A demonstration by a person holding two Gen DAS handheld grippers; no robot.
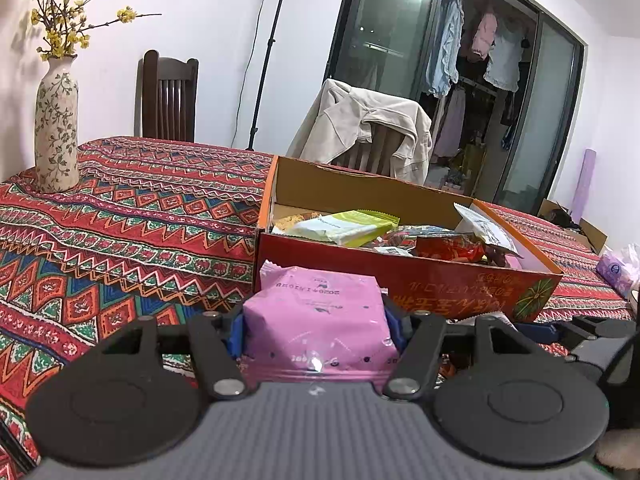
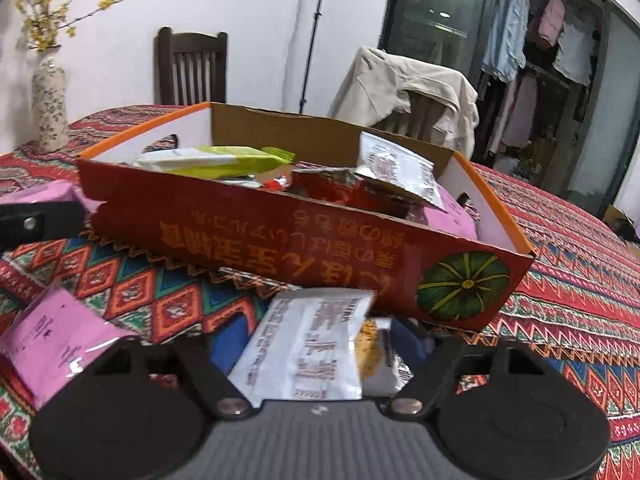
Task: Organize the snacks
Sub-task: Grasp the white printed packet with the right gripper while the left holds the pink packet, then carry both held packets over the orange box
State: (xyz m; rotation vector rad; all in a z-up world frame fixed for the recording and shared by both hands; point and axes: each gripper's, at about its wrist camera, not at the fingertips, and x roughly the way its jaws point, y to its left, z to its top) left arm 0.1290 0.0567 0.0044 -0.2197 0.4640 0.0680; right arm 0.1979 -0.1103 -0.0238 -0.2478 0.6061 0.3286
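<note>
My left gripper (image 1: 316, 328) is shut on a pink snack packet (image 1: 316, 312), held just in front of the near wall of the red cardboard box (image 1: 440, 284). The box holds several snacks, among them a green-white packet (image 1: 344, 226) and a red packet (image 1: 448, 248). My right gripper (image 2: 316, 356) is shut on a white snack packet (image 2: 304, 352), low before the box's near wall (image 2: 280, 240). Another pink packet (image 2: 52, 336) lies on the tablecloth at the left. The left gripper's finger (image 2: 36, 216) and its pink packet show at the left edge.
The table has a red patterned cloth (image 1: 120, 220). A floral vase (image 1: 56, 128) with yellow blossoms stands at the far left. Two chairs stand behind the table, one draped with a beige jacket (image 1: 368, 128). A tissue pack (image 1: 616, 268) lies at the right.
</note>
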